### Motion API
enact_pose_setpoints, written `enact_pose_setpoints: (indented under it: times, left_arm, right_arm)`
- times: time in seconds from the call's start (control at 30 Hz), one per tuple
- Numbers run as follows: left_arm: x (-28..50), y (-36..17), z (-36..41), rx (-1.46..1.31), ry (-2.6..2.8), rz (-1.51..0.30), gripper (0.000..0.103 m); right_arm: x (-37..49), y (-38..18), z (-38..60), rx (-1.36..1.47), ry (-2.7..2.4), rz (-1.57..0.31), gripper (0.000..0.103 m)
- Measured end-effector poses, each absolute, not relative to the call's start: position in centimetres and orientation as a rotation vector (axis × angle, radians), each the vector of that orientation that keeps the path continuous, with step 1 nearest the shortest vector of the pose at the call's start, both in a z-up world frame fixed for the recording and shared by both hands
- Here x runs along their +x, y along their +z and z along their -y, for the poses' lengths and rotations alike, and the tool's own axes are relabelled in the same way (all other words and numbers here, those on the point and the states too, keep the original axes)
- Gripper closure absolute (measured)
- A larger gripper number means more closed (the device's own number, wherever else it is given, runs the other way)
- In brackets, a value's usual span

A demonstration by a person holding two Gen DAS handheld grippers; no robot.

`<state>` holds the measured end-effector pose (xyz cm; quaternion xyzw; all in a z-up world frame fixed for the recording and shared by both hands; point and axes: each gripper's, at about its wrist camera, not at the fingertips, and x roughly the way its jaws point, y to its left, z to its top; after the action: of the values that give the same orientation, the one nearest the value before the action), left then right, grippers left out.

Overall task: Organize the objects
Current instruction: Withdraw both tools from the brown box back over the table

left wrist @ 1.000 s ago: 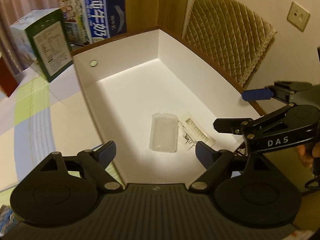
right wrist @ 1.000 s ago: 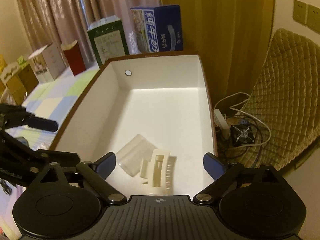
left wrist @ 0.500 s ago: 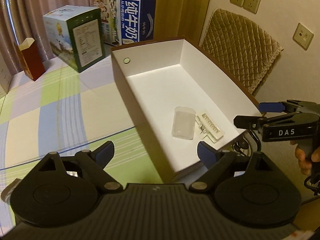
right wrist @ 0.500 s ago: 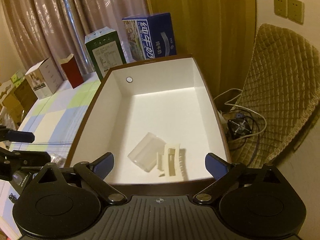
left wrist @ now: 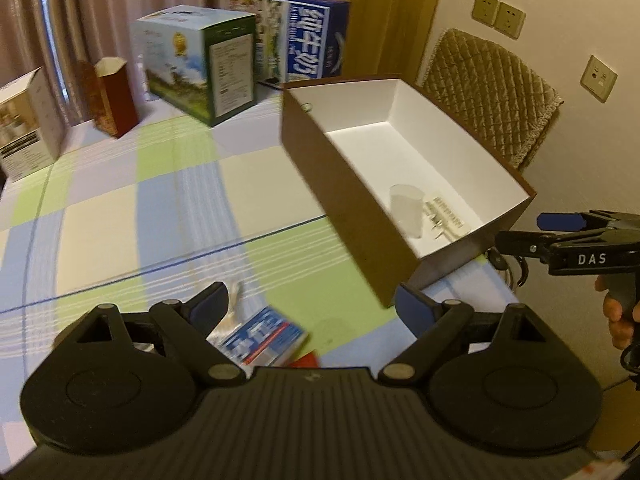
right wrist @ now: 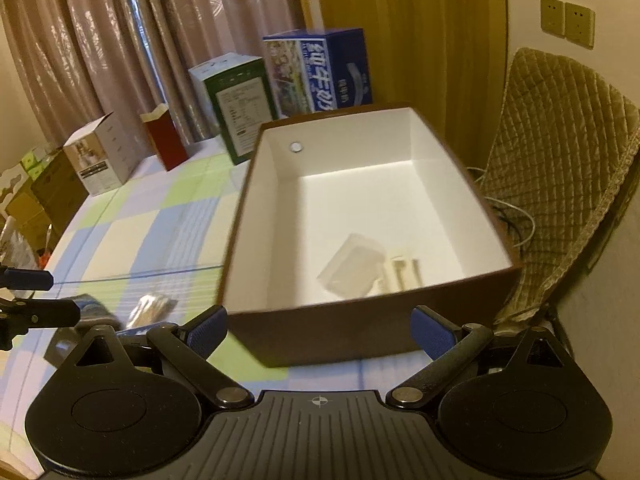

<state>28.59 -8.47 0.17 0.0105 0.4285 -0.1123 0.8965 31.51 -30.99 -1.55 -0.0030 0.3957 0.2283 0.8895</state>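
Observation:
A brown box with a white inside [left wrist: 352,200] [right wrist: 280,216] stands on the checked tablecloth. In it lie a clear plastic cup [left wrist: 407,209] [right wrist: 354,266] on its side and a cream hair clip [left wrist: 446,220] [right wrist: 404,274]. My left gripper [left wrist: 310,306] is open and empty, low over the table near a blue-and-white packet [left wrist: 262,338] and a clear wrapped item [left wrist: 236,300]. My right gripper [right wrist: 318,330] is open and empty in front of the box's near wall; it also shows in the left wrist view [left wrist: 560,228].
Cartons stand at the table's back: a blue milk carton [left wrist: 300,48], a green box [left wrist: 200,64], a red box [left wrist: 116,96] and a white box [left wrist: 24,120]. A quilted chair [right wrist: 560,184] stands right of the box. A silvery packet [right wrist: 152,308] lies on the cloth.
Both grippers have pulled back out of the box and away from it. The left one has swung left over the table, bringing the loose packets into view.

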Motion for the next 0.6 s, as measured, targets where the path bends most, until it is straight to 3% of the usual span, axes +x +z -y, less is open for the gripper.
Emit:
enact_pose_setpoints:
  times: [0.6]
  left_arm:
    - [20.8,-1.3,-5.2,-0.036,-0.022,-0.942,0.015]
  right_arm:
    - [25.3,-4.9,22.2,-0.044,0.587,-0.915,0.008]
